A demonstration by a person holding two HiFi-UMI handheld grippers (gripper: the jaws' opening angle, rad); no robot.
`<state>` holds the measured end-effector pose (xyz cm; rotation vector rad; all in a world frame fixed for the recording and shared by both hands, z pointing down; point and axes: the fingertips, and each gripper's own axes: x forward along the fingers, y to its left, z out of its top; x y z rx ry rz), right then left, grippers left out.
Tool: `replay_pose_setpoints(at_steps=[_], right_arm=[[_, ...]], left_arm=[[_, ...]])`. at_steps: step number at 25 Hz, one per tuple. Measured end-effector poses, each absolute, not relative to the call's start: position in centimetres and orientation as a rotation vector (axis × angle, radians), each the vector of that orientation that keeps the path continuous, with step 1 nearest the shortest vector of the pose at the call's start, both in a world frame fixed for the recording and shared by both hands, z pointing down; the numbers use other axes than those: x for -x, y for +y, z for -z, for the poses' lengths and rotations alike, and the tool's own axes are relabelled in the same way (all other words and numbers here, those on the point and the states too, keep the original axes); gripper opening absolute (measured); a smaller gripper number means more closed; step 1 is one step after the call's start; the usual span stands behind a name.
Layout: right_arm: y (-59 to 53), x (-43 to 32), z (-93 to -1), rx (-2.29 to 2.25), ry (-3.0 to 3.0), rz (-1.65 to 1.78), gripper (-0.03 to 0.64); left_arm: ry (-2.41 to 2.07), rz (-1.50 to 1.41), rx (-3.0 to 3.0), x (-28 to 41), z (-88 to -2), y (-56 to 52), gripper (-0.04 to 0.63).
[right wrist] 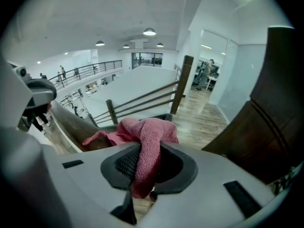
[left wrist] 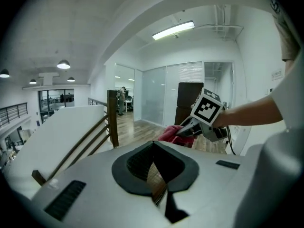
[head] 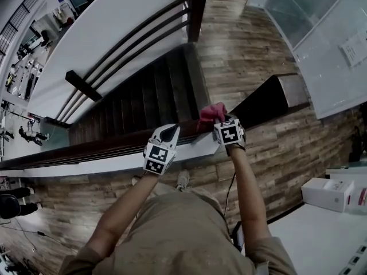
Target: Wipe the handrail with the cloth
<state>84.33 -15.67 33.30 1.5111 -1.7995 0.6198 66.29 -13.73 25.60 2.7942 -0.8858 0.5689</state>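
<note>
Cloth (head: pixel 211 112), pink and bunched, lies on top of the handrail (head: pixel 97 148), pinched tight in the right gripper (head: pixel 219 121), while the left gripper (head: pixel 170 133) sits further along the handrail, jaws together and empty, so the wipe likely runs that way.

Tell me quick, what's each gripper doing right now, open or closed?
Left gripper: closed, fingers together, holding nothing.
Right gripper: closed on the pink cloth.
</note>
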Motion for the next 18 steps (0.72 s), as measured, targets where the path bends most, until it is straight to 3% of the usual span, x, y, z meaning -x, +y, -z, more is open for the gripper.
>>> replay_pose_setpoints(at_steps=[6,9,14,18], right_arm=[[-14.5,-94.7,-33.1,-1.752,-1.51,-0.414,0.074],[-13.9,-96.0,-32.6,-1.775,-1.448,-0.266,0.074],[-14.4,-90.9,-27.6,-1.827,-1.662,-0.055,0.074],[-16.1,-80.5,-23.4,-1.722,-1.909,0.011,0.075]], left_arm=[[-0.861,-0.564,-2.812,-67.7,-25.5,-12.5,0.017],[-0.887,-0.548,-2.798,-66.6,-25.4,-12.1,0.017],[-1.017,-0.517,-2.739,-61.2,-25.4,-12.4,0.017],[-1.172,-0.49,-2.645,-53.5,-25.2,-12.3,0.017]])
